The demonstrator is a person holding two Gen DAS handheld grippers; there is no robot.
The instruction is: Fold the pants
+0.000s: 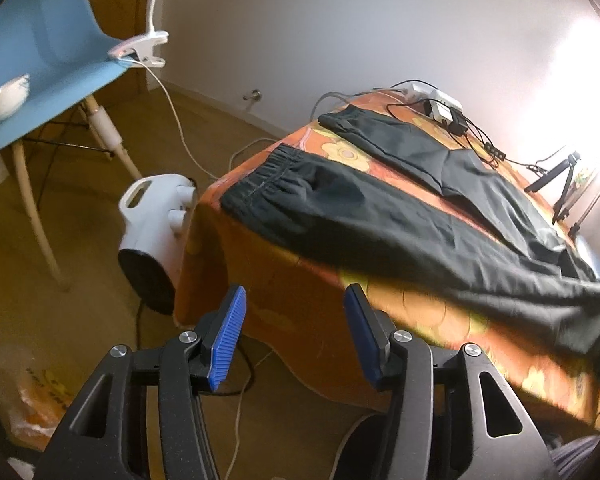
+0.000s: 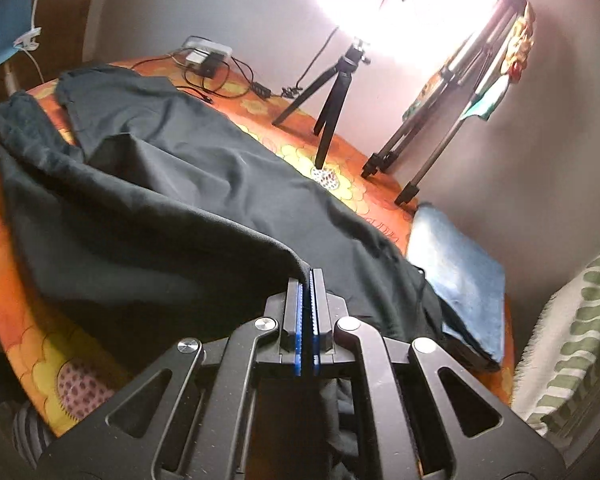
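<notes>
The left tool [image 1: 296, 300] is standing about half open with nothing between its blue ribbed pads, tilting down just off the worktop's [image 1: 292, 280] near edge. The dark grey elastic-waist pants [image 1: 380, 216] are lying spread across the orange flowered cloth, waistband to the left. The right tool [image 2: 306, 280] is pinching shut, seemingly on a raised fold of the pants, angling downward. A folded blue towel [image 2: 456, 264] is lying beside the pants.

a home room; flowered tablecloth [image 1: 300, 312], blue chair [image 1: 52, 64], space heater [image 1: 156, 224], wooden floor [image 1: 80, 280]
</notes>
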